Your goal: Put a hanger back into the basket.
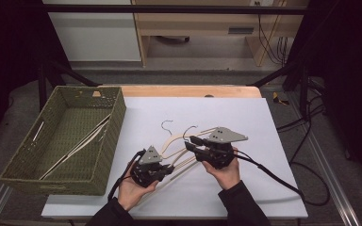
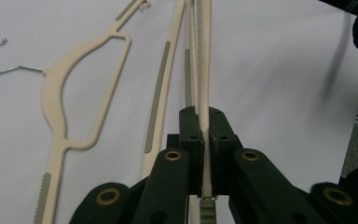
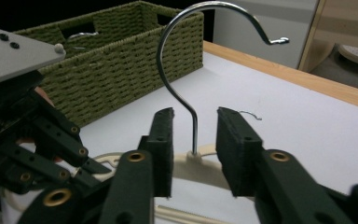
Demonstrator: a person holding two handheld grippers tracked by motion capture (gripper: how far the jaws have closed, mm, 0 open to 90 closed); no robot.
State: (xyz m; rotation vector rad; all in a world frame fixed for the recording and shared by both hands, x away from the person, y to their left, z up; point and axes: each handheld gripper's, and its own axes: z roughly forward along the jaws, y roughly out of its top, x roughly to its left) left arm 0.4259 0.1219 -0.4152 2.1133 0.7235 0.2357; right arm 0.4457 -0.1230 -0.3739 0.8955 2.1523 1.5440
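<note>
Between the left hand-held gripper's (image 2: 204,140) clamped jaws runs a hanger (image 2: 204,70); right one (image 3: 195,149) gapes.

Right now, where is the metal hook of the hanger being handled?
In the right gripper view the metal hook stands upright between the open right tongs, in front of the green basket.

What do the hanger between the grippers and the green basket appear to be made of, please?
Hanger: cream body, smooth and matte, probably plastic, though painted wood is possible; its hook is shiny bent metal wire. Basket: olive woven strands, likely paper rope or wicker.
</note>
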